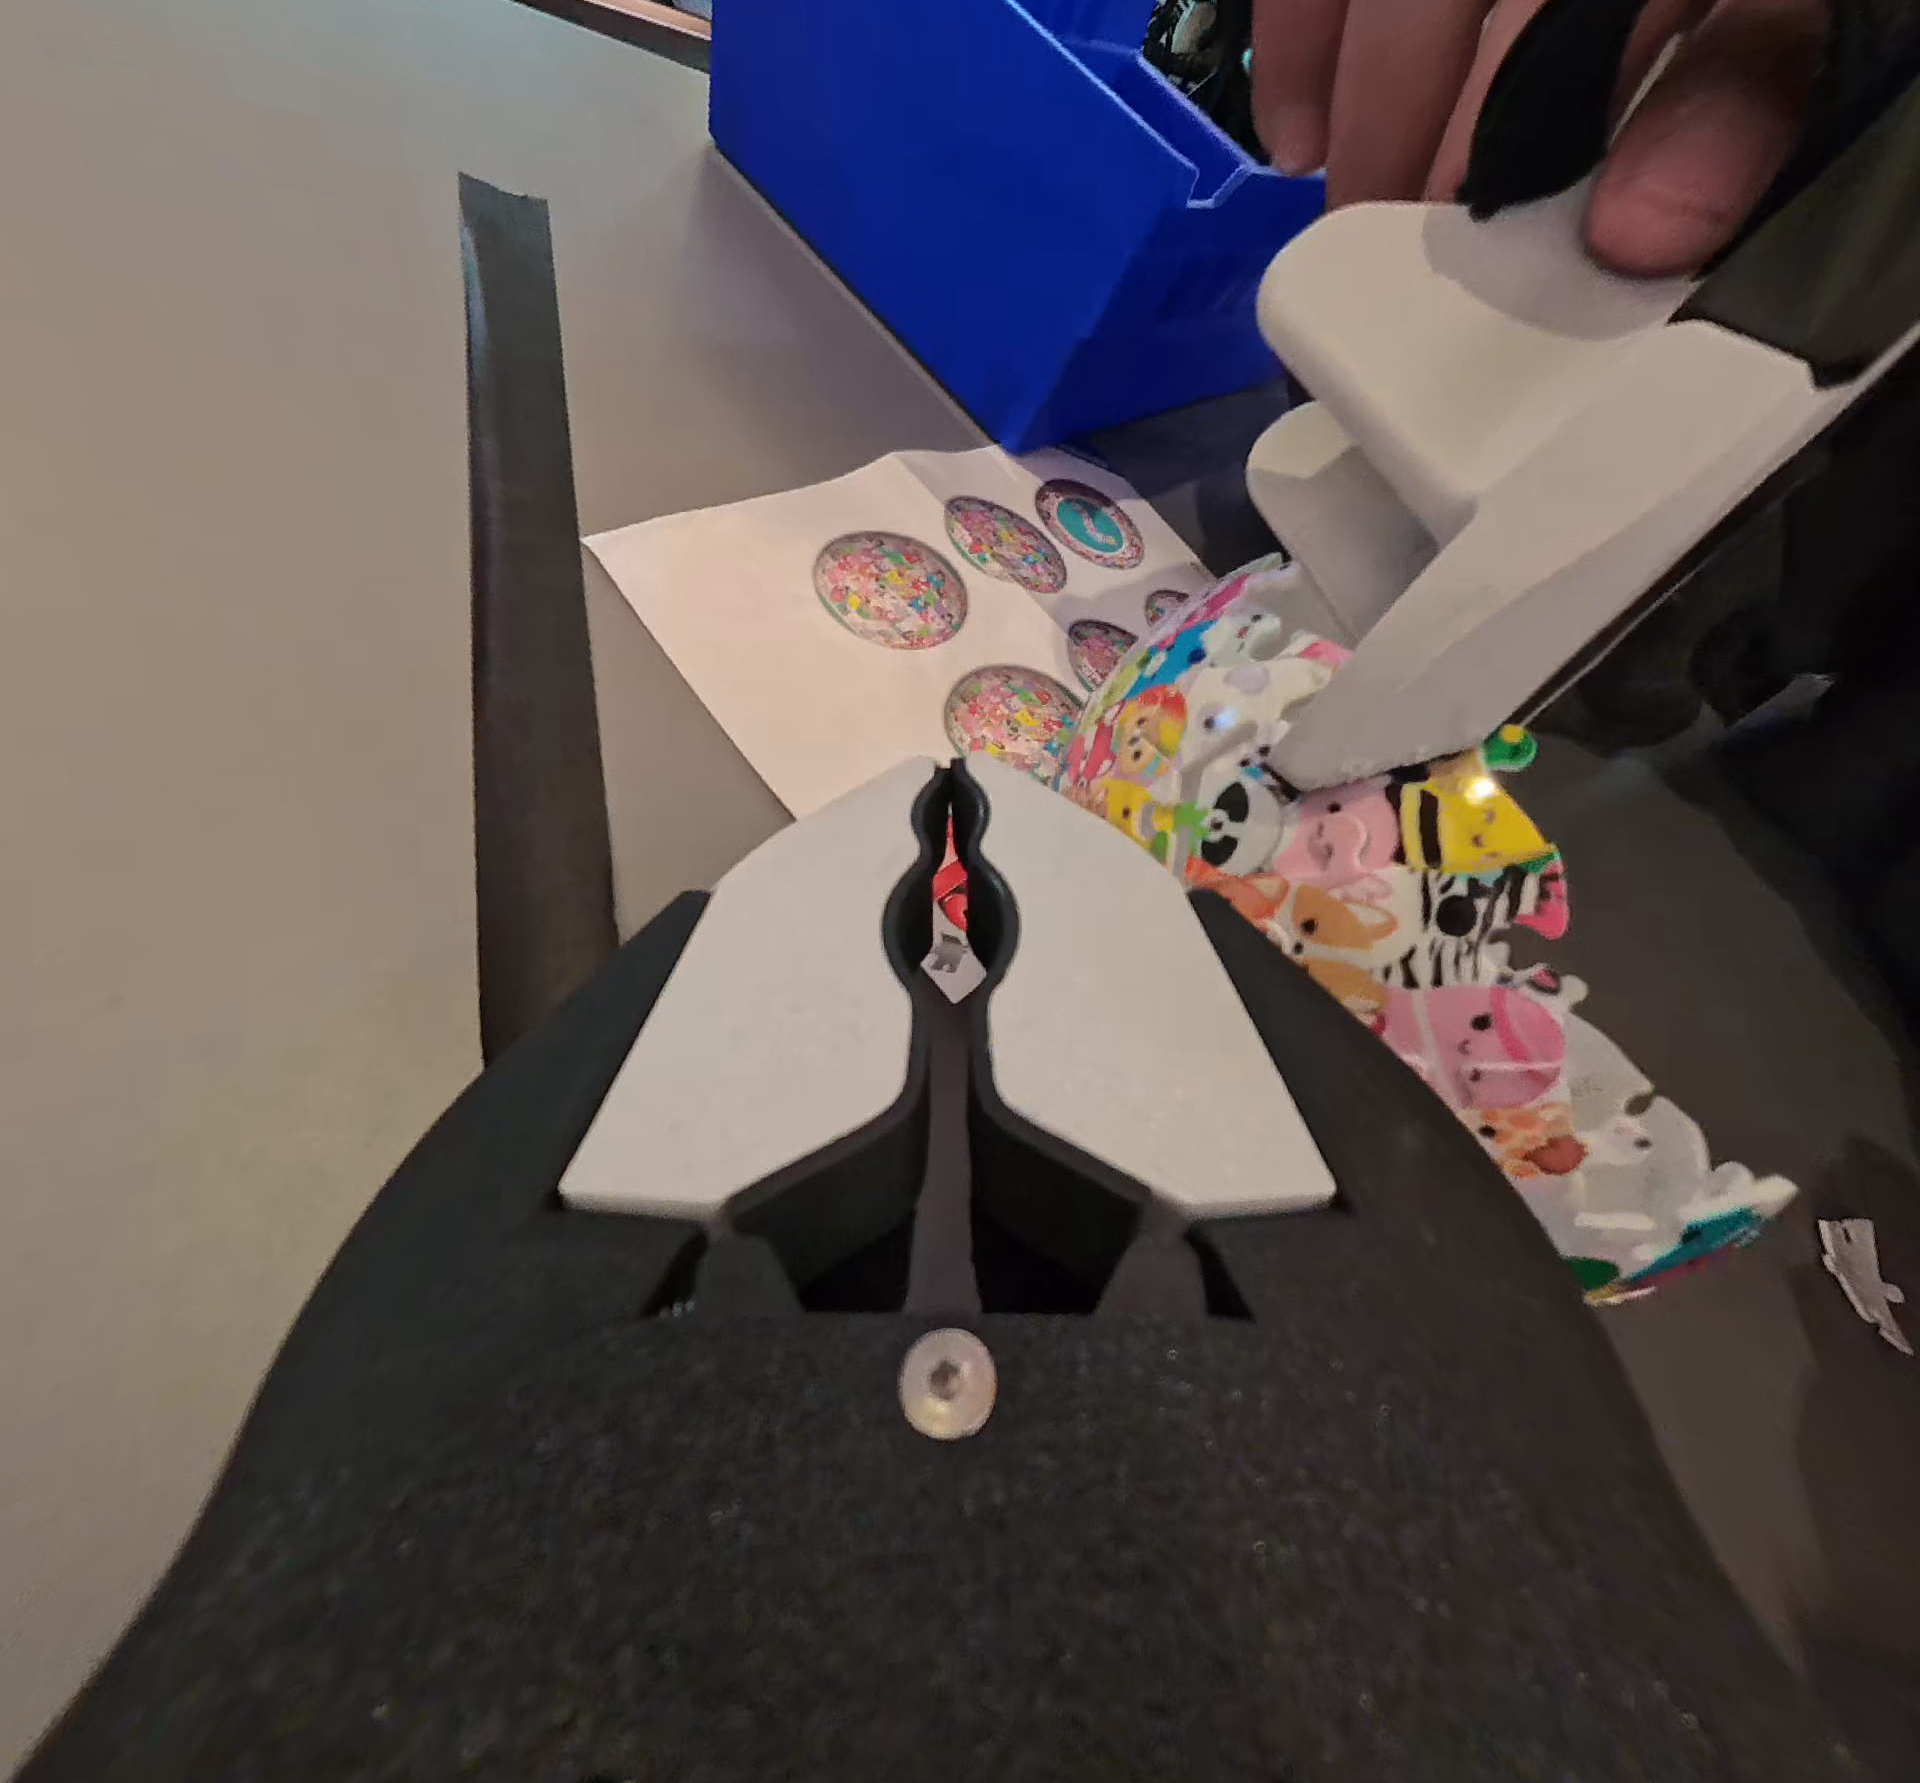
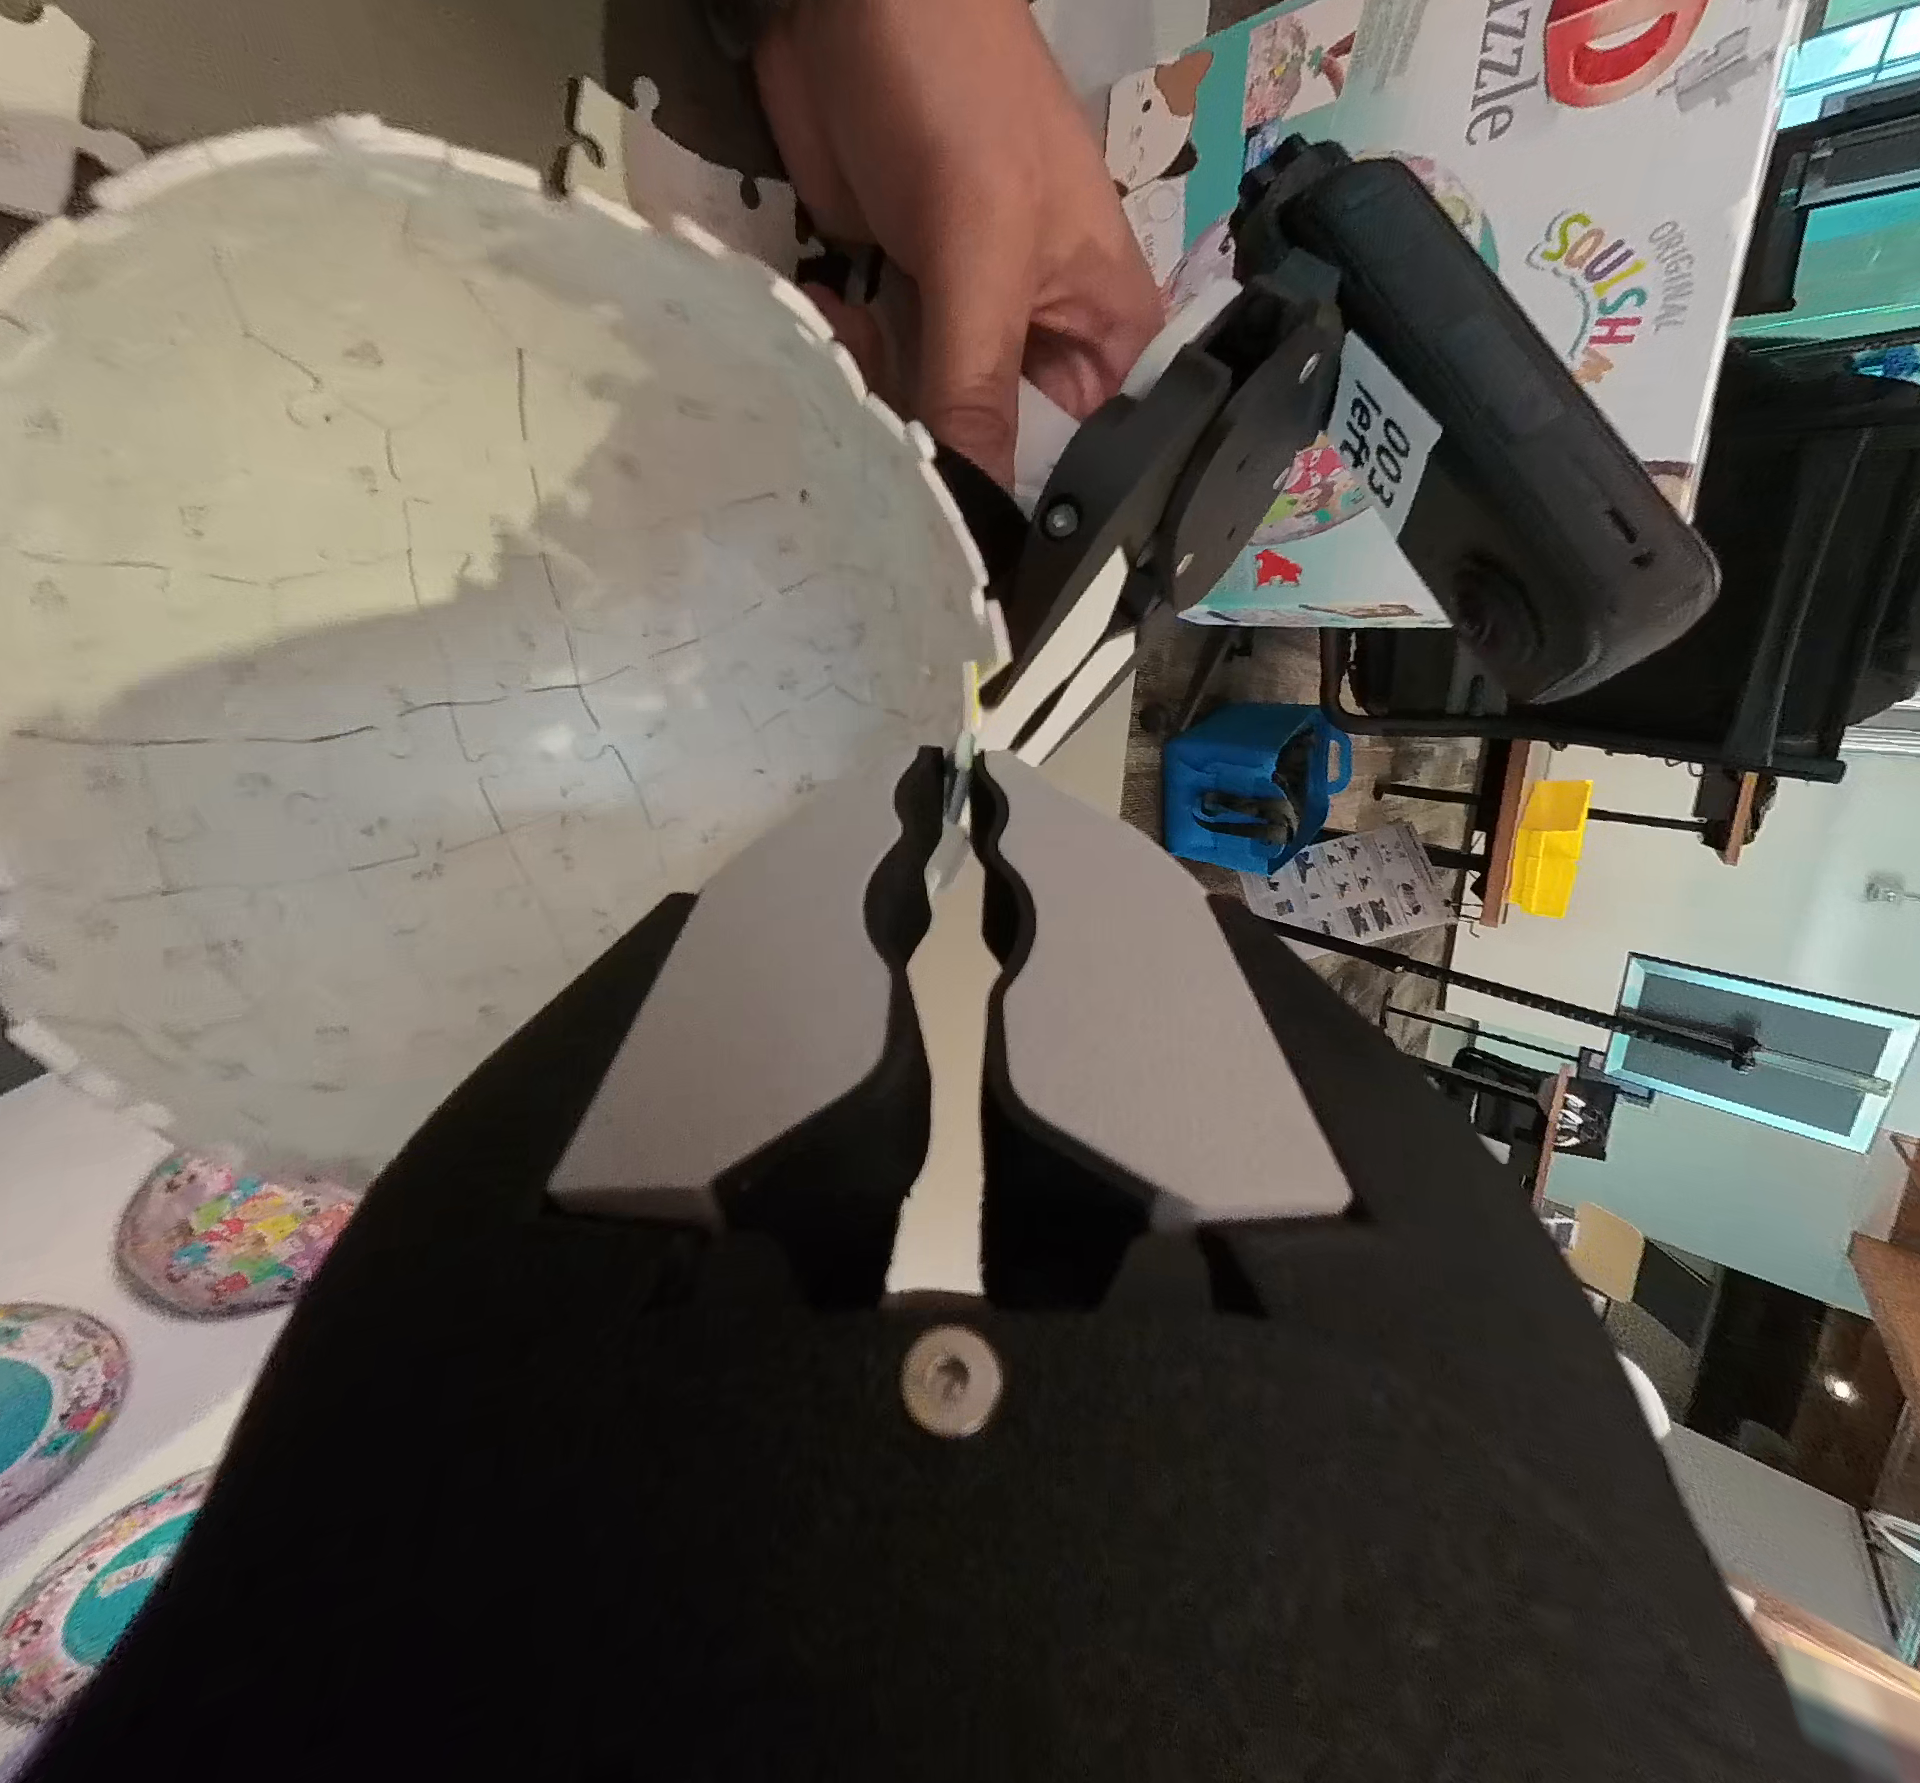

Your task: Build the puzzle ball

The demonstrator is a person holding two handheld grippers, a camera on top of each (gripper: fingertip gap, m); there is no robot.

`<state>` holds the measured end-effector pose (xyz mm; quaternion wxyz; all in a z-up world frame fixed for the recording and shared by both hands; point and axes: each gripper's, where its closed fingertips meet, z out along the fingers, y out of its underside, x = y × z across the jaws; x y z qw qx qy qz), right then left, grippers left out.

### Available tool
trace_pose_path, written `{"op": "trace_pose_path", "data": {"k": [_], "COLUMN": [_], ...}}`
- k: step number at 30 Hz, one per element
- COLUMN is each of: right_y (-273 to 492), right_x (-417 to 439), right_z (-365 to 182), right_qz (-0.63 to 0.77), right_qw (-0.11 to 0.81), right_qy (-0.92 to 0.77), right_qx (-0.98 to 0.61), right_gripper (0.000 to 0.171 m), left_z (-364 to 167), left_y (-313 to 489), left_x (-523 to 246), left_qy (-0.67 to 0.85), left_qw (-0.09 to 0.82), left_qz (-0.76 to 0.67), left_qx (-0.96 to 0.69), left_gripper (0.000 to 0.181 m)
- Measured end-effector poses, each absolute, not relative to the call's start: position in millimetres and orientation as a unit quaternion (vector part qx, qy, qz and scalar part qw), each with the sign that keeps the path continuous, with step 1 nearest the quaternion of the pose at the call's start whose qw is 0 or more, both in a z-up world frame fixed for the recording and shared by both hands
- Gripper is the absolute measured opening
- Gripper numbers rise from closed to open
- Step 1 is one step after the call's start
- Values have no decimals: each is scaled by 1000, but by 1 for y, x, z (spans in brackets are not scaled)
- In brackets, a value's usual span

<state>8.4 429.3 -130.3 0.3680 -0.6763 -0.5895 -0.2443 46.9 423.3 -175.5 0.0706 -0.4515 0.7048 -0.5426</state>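
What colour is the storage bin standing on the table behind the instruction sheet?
Blue bin; clearest in the left wrist view.

Blue bin (image 1: 966, 206) blocks ahead; table (image 1: 229, 486) leftward seems clear.

The puzzle ball (image 1: 1340, 860) shows bright cartoon animals outside, plain white inside, beside a blue bin (image 1: 966, 175).

Glossy printed puzzle ball (image 1: 1351, 860), matt white inside; smooth blue plastic bin (image 1: 966, 175); paper sheet (image 1: 790, 632).
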Motion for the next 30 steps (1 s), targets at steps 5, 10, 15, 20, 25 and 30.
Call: {"op": "trace_pose_path", "data": {"k": [5, 10, 15, 20, 25, 30], "right_y": [431, 431, 431, 431, 430, 430], "right_x": [10, 11, 13, 15, 15, 17], "right_z": [-134, -134, -135, -136, -138, -138], "right_qz": [-248, -239, -235, -238, -238, -243], "right_qw": [367, 376, 382, 378, 369, 364], "right_qy": [-590, -586, -584, -580, -582, -580], "right_qx": [-675, -677, -677, -681, -685, -687], "right_gripper": [5, 5, 5, 6, 7, 9], "left_z": [-179, -181, -182, -183, -183, -183], "left_y": [423, 422, 423, 423, 422, 423], "left_x": [50, 51, 51, 52, 51, 51], "left_qy": [711, 713, 713, 712, 715, 714], "left_qw": [72, 73, 73, 66, 67, 68], "left_qz": [-531, -526, -524, -524, -521, -521], "left_qx": [-455, -457, -461, -464, -462, -463], "left_gripper": [0, 0, 0, 0, 0, 0]}}
